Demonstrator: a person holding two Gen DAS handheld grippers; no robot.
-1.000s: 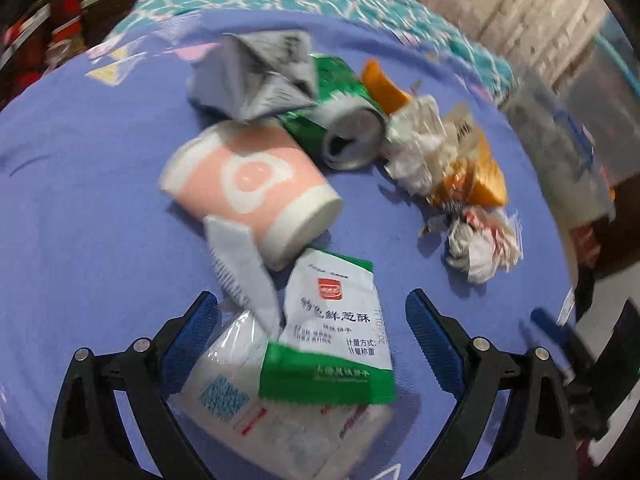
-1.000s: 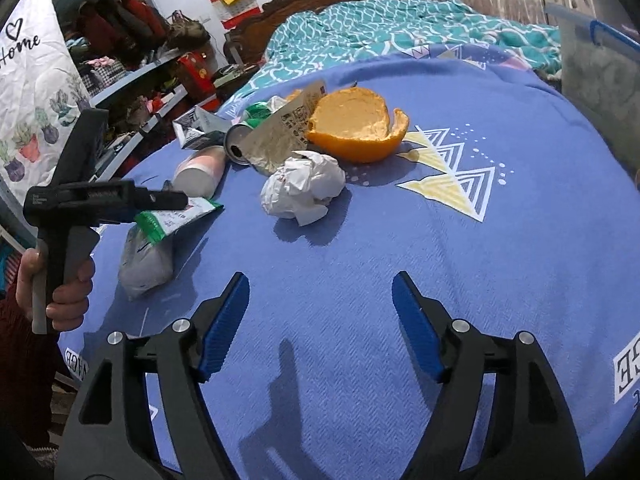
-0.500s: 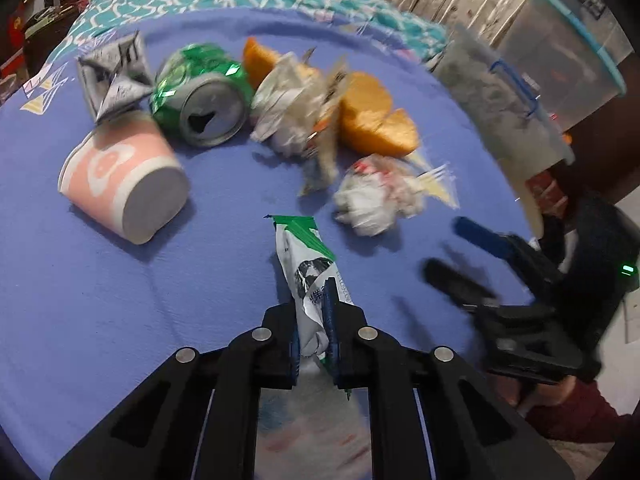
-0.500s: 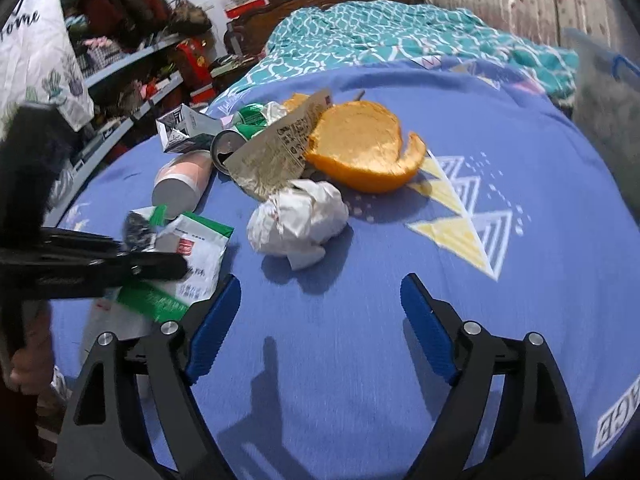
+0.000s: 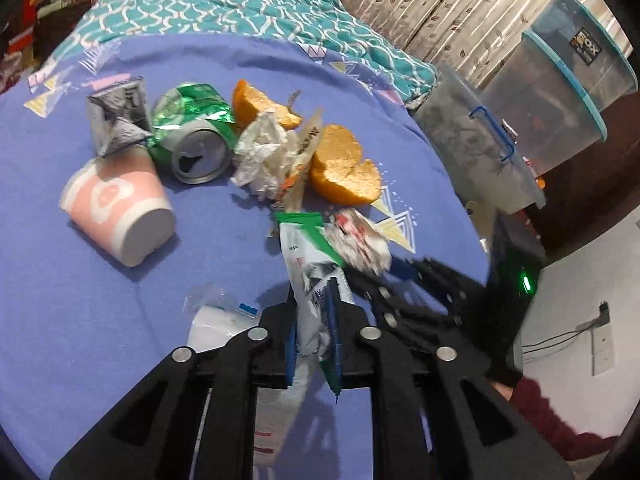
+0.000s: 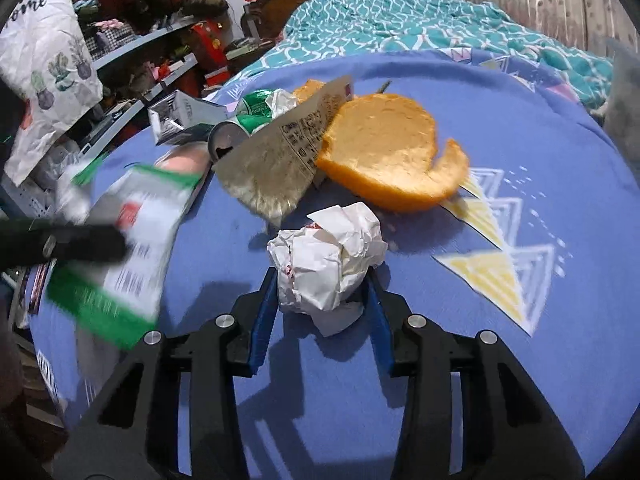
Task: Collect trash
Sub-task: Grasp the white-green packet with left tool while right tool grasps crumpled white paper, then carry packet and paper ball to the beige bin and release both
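A: Left wrist view?
B: The left gripper [image 5: 313, 330] pinches one green-and-white wrapper [image 5: 310, 264], lifted above the purple cloth [image 5: 80, 300]. One cup [image 5: 120, 208], one can [image 5: 192, 136], two peel pieces remain.
A: Right wrist view?
B: The right gripper [image 6: 320, 292] has its fingers around one paper ball [image 6: 326, 256], touching it. Next, I judge: lift it away.

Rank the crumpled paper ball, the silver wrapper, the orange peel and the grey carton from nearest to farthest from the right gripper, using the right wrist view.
1. Crumpled paper ball, between the right gripper fingers.
2. Silver wrapper, behind it, slightly left.
3. Orange peel, behind, right; close to the wrapper's range.
4. Grey carton, far left.
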